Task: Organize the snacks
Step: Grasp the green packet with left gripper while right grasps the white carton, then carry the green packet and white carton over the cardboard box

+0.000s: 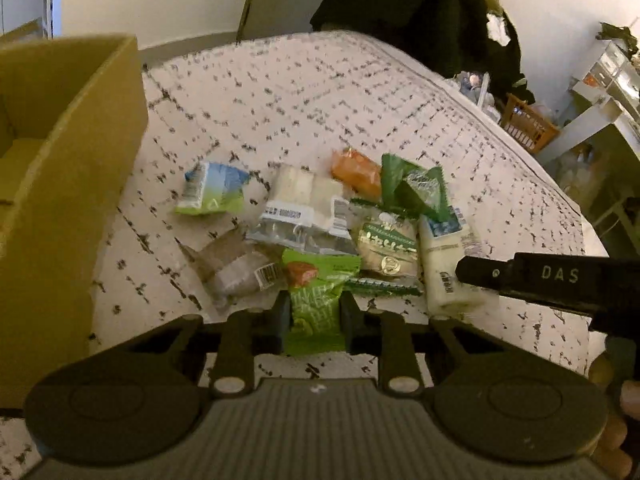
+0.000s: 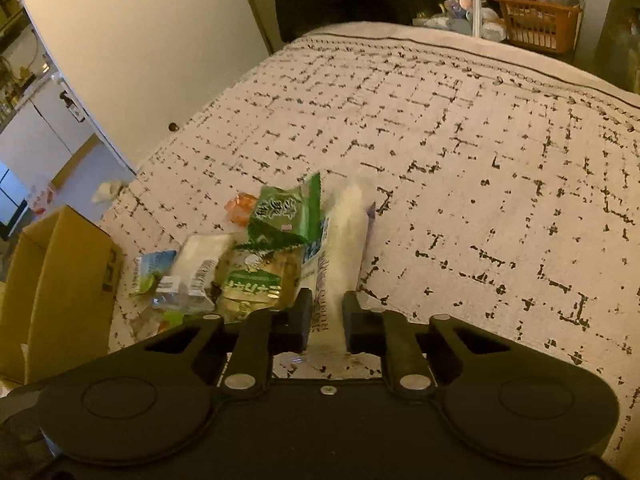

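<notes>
A heap of snack packets lies on a speckled cream bedspread (image 1: 304,92). My left gripper (image 1: 314,312) is shut on a bright green snack packet (image 1: 316,304) at the near edge of the heap. My right gripper (image 2: 326,314) is shut on a long white packet (image 2: 344,240) with purple lettering. That white packet (image 1: 444,264) lies at the right of the heap in the left wrist view, with a black finger of the right gripper (image 1: 520,276) over it. An open cardboard box (image 1: 60,184) stands to the left of the heap.
The heap also holds a blue-and-green carton (image 1: 214,194), a clear pack of white rolls (image 1: 304,208), an orange packet (image 1: 356,172), dark green packets (image 1: 416,188) and a clear wrapper (image 1: 236,268). An orange basket (image 2: 536,24) and clutter stand beyond the bed. White shelving (image 1: 600,92) stands at right.
</notes>
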A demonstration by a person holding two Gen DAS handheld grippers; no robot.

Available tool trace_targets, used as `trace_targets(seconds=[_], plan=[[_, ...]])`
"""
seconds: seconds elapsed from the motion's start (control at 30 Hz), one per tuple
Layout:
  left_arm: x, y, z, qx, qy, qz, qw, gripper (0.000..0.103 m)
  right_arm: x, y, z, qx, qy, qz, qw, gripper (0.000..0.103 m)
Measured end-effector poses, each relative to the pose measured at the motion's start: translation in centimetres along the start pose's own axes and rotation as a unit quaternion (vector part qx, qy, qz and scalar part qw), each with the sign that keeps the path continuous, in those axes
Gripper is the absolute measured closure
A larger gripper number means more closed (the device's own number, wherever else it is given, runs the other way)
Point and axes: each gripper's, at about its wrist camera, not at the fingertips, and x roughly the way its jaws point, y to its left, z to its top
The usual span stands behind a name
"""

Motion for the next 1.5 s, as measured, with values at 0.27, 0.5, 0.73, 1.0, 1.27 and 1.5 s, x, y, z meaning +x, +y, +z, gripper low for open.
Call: trace_targets(seconds=[0.27,0.5,0.73,1.0,1.27,1.5], plan=[[-3.2,-0.3,0.2,0.005,-0.025,-0.006,0.9996,0.080,-3.2,0.9,-0.1,-0.004,-0.047,0.018,0.999,0.101],[-6.1,-0.3,0.6,0.005,-0.052,-0.007,0.9986,0.080,-5.9,1.8,-0.3,-0.009,-0.088,0.038,0.995,0.103],[-9.2,-0.3,1.2,0.008,-0.080,-0.010,0.9967,0.080,-7.8,3.0,-0.5,-0.013,-0.116,0.066,0.991,0.103],[-11.9,0.2,1.1,0.009,-0.104,-0.009,0.9945,0.080,-9.5,4.4,-0.8,-0.021,-0.135,0.085,0.987,0.103],[-14.9,2.8,1.7,0.003,-0.127,0.010,0.9919,0.080,-10.2,8.2,-0.6,-0.044,-0.150,0.116,0.981,0.103],[-17.2,6.7,2.1,-0.015,-0.145,0.038,0.9886,0.080,-10.4,13.9,-0.3,-0.107,-0.157,0.146,0.971,0.103]])
